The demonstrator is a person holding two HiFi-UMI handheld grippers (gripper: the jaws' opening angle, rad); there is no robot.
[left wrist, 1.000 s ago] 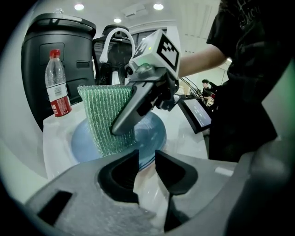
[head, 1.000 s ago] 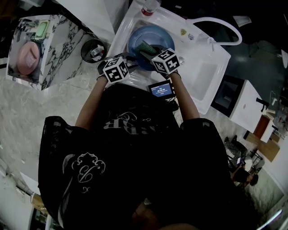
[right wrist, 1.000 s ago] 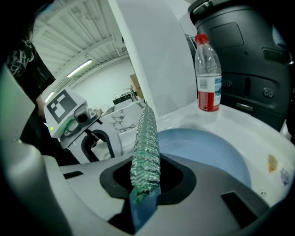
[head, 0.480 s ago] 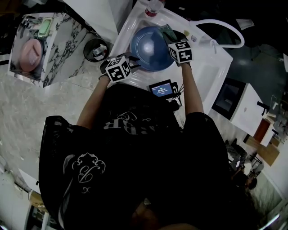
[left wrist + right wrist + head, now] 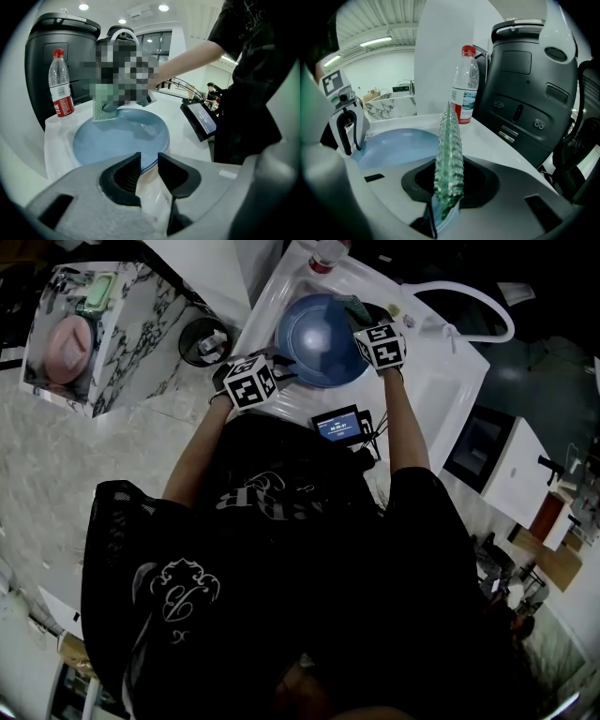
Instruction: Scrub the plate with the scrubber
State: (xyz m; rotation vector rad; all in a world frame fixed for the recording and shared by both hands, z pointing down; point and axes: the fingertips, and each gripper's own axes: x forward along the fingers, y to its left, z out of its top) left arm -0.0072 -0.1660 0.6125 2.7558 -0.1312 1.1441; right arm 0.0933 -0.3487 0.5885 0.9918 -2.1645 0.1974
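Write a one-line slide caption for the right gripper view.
Right gripper clamps the green scrubber edge-on beside the blue plate, water bottle behind.

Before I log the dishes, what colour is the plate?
The plate is plain light blue with no pattern. It shows best in the left gripper view.

Right gripper (image 5: pixel 370 329) with scrubber (image 5: pixel 352 306) — shifted from plate (image 5: pixel 314 343) centre to far-right rim.
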